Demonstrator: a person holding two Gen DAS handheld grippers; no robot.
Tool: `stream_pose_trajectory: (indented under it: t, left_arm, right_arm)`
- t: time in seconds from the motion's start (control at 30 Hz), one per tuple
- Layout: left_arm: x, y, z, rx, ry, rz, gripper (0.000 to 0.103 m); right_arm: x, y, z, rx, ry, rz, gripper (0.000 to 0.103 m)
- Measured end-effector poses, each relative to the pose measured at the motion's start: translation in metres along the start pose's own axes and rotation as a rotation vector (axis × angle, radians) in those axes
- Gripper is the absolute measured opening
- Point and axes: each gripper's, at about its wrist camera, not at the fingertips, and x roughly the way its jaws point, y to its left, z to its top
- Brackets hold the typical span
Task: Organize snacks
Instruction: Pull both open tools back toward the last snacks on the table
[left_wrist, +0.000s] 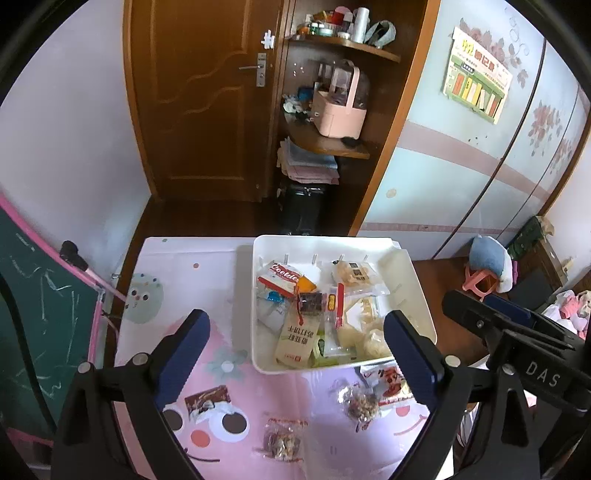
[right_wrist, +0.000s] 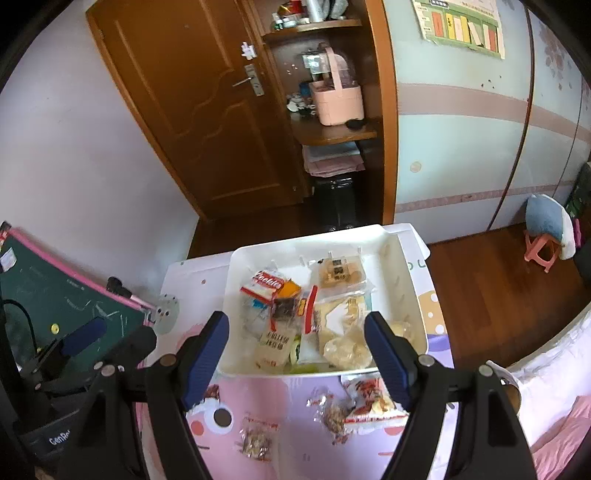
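Both claws hover above the near edge of the worktop, which wears a pink cartoon cloth. The left claw has its 2 fingers spread wide with nothing between them; the right claw is likewise wide apart and empty.

A white bin sits on the far half of the worktop, already heaped with snacks: a red "Cookies" pack, a beige pack with printed characters, and pale buns in clear wrap on its right side. 4 packets lie loose on the cloth in front of the bin: a brown pack at the left, a clear pack of nuts in the middle, another nut pack to its right, and a red pack just beside the bin's near wall, partly behind the right finger in each view.

Around the worktop stand a green chalkboard at the left, a wooden door and cluttered shelves holding a pink basket beyond, and a pink stool on the floor at the right.

The small labels inside the bin are too blurred to read.
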Motion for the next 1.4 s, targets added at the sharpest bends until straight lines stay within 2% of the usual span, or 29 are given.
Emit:
stream_pose_trajectory:
  t: [0.43, 0.63, 0.83, 1.0, 1.13, 1.4]
  left_arm:
    - [-0.086, 0.000, -0.058, -0.004, -0.074, 0.064, 0.095]
    - [-0.119, 0.012, -0.085, -0.019, -0.086, 0.103, 0.095]
    - [-0.143, 0.043, -0.105, -0.057, -0.095, 0.156, 0.098]
    - [-0.136, 0.071, -0.114, -0.083, -0.061, 0.185, 0.098]
    - [-0.110, 0.090, -0.121, -0.061, 0.001, 0.202, 0.098]
    - [-0.039, 0.110, -0.133, 0.133, 0.096, 0.132, 0.098]
  right_arm:
    - [-0.058, 0.013, -0.051, -0.080, -0.020, 0.057, 0.076]
    - [-0.064, 0.015, -0.075, -0.099, 0.001, 0.084, 0.077]
    - [-0.058, 0.022, -0.101, -0.131, 0.045, 0.081, 0.077]
    - [-0.043, 0.029, -0.118, -0.145, 0.092, 0.074, 0.077]
    - [-0.025, 0.035, -0.133, -0.150, 0.144, 0.065, 0.077]
    - [0.028, 0.053, -0.157, -0.121, 0.238, 0.031, 0.077]
